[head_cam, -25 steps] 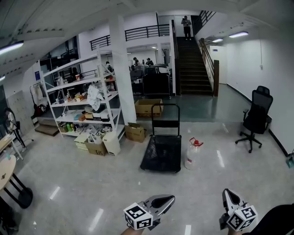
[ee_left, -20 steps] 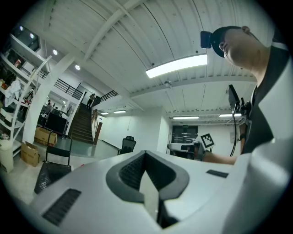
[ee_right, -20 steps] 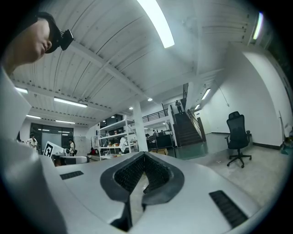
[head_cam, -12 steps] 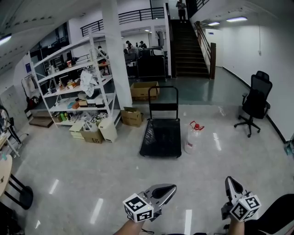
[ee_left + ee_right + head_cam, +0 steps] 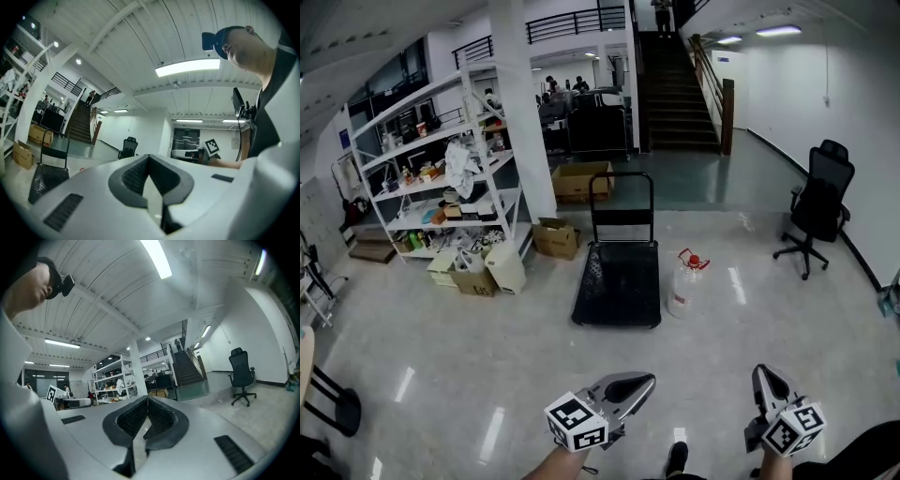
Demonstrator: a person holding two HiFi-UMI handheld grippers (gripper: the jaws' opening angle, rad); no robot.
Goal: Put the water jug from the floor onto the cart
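Observation:
A clear water jug (image 5: 682, 285) with a red cap and handle stands upright on the floor, just right of a black flat cart (image 5: 618, 284) with an upright push handle. Both are well ahead of me in the head view. My left gripper (image 5: 645, 382) is at the bottom centre, shut and empty. At the bottom right, my right gripper (image 5: 762, 377) is also shut and holds nothing. The cart (image 5: 45, 176) appears low at the left of the left gripper view. Both sets of jaws meet tip to tip in the gripper views.
White shelving (image 5: 441, 187) loaded with items, cardboard boxes (image 5: 553, 238) and a white pillar (image 5: 523, 112) stand left of the cart. A black office chair (image 5: 818, 206) is at the right. A staircase (image 5: 673, 84) rises at the back. Glossy floor lies between me and the cart.
The cart and jug have come closer and lower in the head view as I walked toward them. Both grippers stay shut at the bottom of the frame.

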